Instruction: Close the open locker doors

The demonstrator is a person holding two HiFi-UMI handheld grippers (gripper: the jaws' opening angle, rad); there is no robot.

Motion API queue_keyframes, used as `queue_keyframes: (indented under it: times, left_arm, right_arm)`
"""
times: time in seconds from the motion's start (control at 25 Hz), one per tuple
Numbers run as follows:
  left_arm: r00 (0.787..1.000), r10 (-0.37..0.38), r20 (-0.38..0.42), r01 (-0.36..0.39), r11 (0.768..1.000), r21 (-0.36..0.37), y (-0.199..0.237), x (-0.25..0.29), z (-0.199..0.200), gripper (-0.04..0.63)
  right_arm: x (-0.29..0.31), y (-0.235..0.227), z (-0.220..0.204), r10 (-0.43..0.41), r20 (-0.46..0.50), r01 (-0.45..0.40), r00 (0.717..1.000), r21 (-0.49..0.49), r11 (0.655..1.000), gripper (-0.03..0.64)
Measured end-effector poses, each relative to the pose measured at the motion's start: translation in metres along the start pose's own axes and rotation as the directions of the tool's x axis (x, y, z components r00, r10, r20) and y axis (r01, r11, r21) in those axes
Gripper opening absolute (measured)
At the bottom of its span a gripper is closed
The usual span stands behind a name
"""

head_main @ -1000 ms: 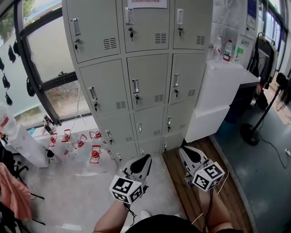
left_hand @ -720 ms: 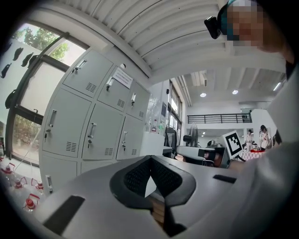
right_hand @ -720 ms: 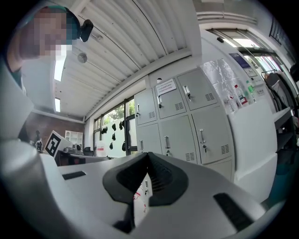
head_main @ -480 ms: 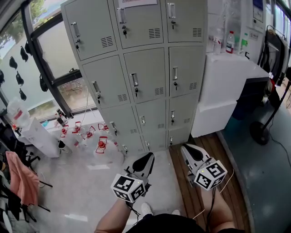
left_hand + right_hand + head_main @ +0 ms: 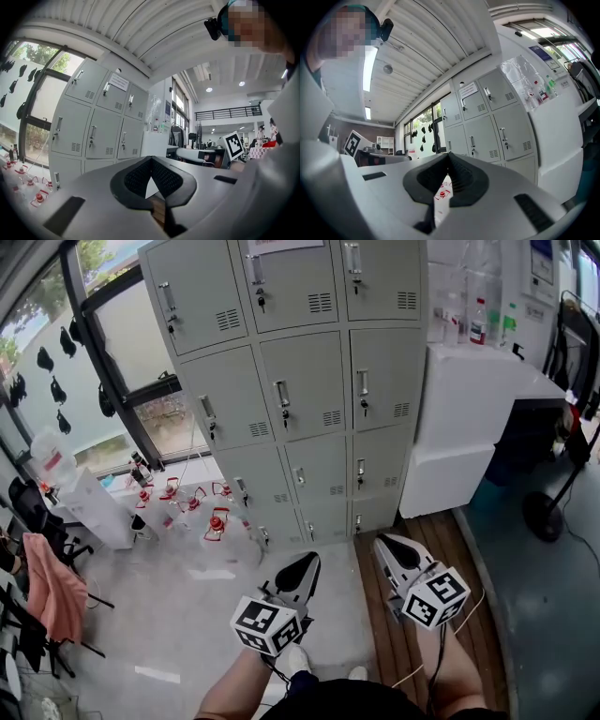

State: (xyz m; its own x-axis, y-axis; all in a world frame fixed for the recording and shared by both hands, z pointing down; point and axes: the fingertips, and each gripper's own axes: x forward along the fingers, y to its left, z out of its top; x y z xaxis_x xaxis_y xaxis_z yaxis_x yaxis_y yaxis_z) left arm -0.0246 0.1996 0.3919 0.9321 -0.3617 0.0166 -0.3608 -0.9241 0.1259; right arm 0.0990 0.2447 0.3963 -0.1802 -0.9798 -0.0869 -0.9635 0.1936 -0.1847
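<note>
Left tool [image 5: 307, 563] and right tool [image 5: 382, 546] both clenched, empty — locker doors [image 5: 302, 399] look shut; a careless step could topple the red-capped bottles [image 5: 217, 521].

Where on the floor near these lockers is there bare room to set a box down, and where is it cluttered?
Bare: the grey floor between the foot of the lockers and the left gripper, and the wooden strip beside the white cabinet. Crowded: the red-capped items under the window, beside the white stand, and the fan base at the right.

Small red items [image 5: 217, 522] dot the floor [image 5: 173, 620] near a window [image 5: 52, 371].
</note>
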Motion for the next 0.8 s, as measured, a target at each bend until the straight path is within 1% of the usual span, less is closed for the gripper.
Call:
queue_keyframes:
  times: [0.56,0.8]
  left_arm:
    - [0.999,0.020,0.026,-0.020,1.000,0.005,-0.030,-0.014,-0.002,0.015]
    - [0.999,0.024,0.024,-0.024,1.000,0.002,-0.040,-0.016,-0.005,0.015]
  right_arm:
    - [-0.028,0.009,0.001,0.035,0.009,-0.035,0.999,-0.012,0.999,0.003]
    - [-0.037,0.009,-0.002,0.042,0.007,-0.042,0.999,-0.009,0.999,0.003]
